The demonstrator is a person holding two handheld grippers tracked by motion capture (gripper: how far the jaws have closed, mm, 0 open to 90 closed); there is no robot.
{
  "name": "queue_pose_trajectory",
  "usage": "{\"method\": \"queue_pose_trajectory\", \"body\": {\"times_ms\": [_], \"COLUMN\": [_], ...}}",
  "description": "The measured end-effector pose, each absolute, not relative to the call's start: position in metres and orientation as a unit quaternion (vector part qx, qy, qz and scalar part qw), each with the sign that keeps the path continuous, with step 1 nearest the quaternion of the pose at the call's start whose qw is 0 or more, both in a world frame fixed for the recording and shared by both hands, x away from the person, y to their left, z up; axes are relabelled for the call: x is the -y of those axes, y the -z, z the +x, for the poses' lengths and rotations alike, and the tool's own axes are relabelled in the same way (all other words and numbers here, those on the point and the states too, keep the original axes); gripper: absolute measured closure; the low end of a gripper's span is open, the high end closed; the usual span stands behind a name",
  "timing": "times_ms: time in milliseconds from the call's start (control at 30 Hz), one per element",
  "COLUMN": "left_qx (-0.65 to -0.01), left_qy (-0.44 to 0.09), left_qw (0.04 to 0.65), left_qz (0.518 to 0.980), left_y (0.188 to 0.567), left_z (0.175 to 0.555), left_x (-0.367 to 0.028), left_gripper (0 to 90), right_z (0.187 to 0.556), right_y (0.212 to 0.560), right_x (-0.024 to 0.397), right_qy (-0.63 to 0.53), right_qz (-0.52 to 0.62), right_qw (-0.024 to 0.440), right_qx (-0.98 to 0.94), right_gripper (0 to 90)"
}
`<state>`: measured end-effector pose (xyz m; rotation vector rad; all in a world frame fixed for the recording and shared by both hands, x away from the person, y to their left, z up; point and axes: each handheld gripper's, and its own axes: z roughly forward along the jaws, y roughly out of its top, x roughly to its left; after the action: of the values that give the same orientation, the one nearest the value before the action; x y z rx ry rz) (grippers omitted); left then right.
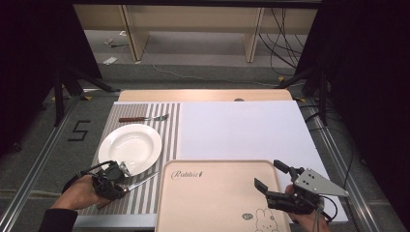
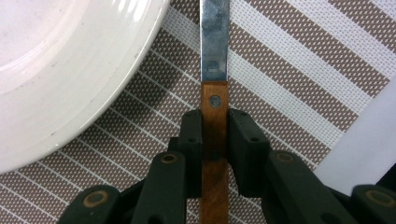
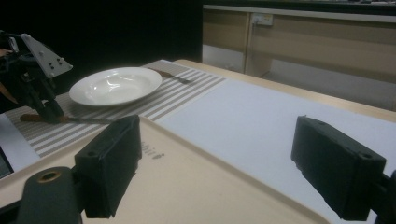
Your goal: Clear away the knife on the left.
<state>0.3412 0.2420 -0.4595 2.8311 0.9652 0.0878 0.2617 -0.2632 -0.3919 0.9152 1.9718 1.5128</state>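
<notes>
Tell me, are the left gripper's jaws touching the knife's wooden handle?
Touching. In the left gripper view, both pads of the left gripper sit flush against the sides of the knife handle, with no gap showing.

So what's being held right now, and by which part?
The left gripper has its jaws on the knife, at the wooden handle just below the blade. The right gripper stands open, holding nothing.
</notes>
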Motion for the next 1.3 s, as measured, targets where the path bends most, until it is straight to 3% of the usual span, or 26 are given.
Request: {"method": "queue_pose_trajectory", "body": {"times_ms": [767,1300], "left_qx": [-0.327,-0.351], "left_qy": [-0.031,-0.026], "left_qw": [0.088,0.159], "left_qz": [0.94,0.922], "left_y": [0.447,0.421], "left_z": [0.333,0.328], "left_x": [-0.243,-0.227], "left_gripper": [76.8,76.8], "right_z": [0.261,0.261], "right_y": [0.392,0.392], "right_x": [0.263,0.263], "right_qy": [-0.553,-0.553], "right_qz": [0.335,0.335], "right_qw": [0.245,0.245], "right_qx": [-0.722,-0.722], "right_gripper": [17.2,17.3]}}
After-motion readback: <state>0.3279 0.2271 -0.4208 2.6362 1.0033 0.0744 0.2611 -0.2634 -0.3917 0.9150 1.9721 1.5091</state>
